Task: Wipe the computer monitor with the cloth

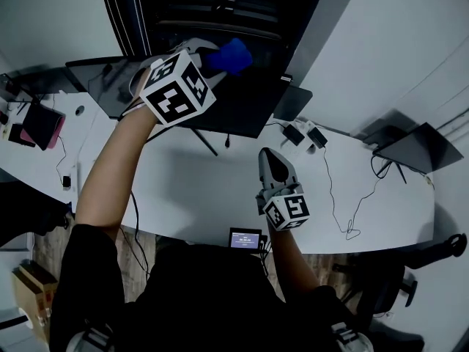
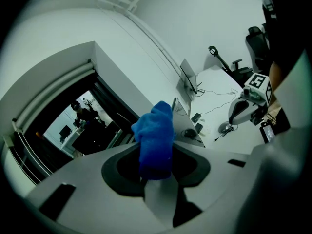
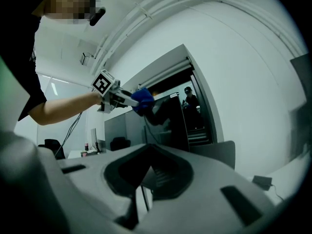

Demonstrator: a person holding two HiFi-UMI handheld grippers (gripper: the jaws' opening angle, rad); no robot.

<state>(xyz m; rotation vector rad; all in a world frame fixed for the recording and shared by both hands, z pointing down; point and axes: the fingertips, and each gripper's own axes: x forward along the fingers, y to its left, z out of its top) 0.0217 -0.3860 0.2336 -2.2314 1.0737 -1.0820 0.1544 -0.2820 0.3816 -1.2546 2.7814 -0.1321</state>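
My left gripper (image 1: 207,59) is raised to the top edge of the dark monitor (image 1: 238,105) and is shut on a bunched blue cloth (image 1: 229,55). In the left gripper view the cloth (image 2: 156,138) sticks up from between the jaws, with the monitor (image 2: 181,118) edge-on just behind it. My right gripper (image 1: 272,158) rests low over the white desk (image 1: 183,189) in front of the monitor, jaws together and holding nothing. From the right gripper view I see the left gripper (image 3: 117,96) pressing the cloth (image 3: 143,100) at the monitor (image 3: 168,118).
A second monitor (image 1: 414,147) stands at the far right. Two power adapters (image 1: 304,134) and a thin cable (image 1: 344,196) lie right of the main monitor. A small lit device (image 1: 245,238) sits at the desk's near edge. A red notebook (image 1: 42,123) lies at the left.
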